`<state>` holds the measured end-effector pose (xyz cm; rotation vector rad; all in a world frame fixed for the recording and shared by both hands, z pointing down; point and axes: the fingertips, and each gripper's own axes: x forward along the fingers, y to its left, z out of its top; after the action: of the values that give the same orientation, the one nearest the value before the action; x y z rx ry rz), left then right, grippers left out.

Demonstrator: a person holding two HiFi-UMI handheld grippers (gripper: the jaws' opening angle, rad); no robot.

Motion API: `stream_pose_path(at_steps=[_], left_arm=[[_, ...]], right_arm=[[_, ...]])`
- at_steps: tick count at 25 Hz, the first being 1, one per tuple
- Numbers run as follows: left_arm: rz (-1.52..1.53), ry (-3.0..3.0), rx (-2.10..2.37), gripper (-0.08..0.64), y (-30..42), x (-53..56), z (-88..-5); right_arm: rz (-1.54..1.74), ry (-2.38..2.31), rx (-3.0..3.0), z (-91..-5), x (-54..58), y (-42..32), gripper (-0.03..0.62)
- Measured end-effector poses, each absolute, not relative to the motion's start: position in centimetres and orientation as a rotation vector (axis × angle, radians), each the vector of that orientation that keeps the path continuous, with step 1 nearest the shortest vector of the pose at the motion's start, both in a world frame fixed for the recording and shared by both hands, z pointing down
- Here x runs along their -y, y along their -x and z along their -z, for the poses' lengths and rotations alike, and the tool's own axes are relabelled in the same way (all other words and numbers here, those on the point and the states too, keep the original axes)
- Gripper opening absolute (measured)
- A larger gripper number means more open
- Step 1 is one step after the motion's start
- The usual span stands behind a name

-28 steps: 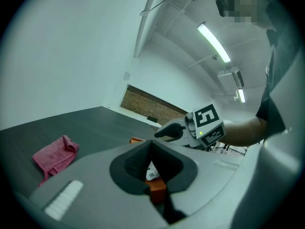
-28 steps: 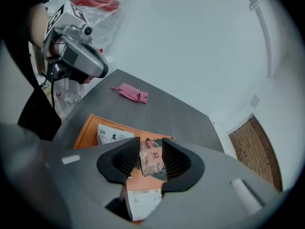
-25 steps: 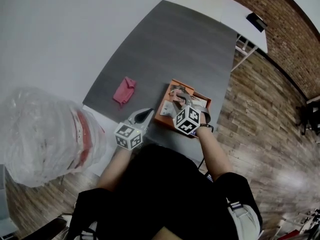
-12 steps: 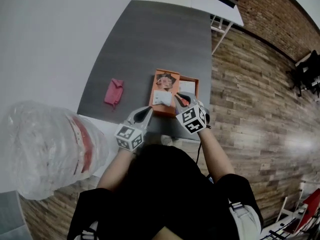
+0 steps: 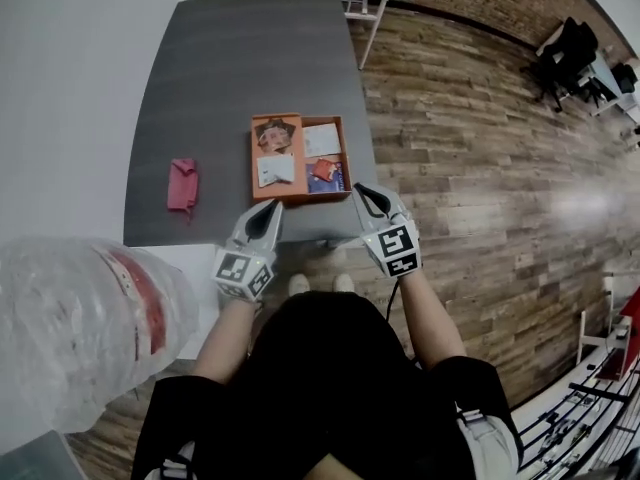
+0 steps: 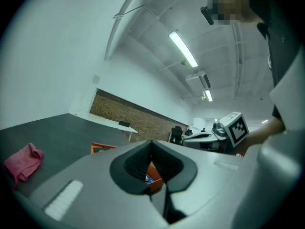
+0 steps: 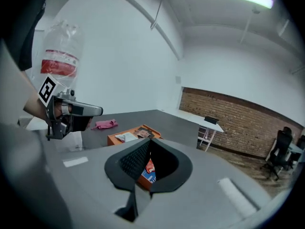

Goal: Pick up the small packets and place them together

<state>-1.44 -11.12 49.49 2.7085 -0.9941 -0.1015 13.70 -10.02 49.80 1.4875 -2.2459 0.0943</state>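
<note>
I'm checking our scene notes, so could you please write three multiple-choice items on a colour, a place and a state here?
1. The box on the table is: A orange; B green; C white.
2. The pink cloth lies: A in the box; B on the table, left of the box; C on the floor.
3. The right gripper has its jaws: A wide apart; B on a packet; C together, empty.
Answers: 1 A, its walls show orange; 2 B, it lies on the grey top, apart from the box; 3 C, its own view shows the pads, just closed, meeting on nothing.
</note>
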Motion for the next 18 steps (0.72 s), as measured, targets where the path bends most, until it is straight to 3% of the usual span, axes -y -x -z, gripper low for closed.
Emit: stream_pose_path(at_steps=[18], left_arm=[[0.222,-2.687,1.204,0.0,-2.4,4.2,-46.4]], right_arm=[[-0.091,-1.619,2.528,-44.7,0.7,-20.0,0.002]])
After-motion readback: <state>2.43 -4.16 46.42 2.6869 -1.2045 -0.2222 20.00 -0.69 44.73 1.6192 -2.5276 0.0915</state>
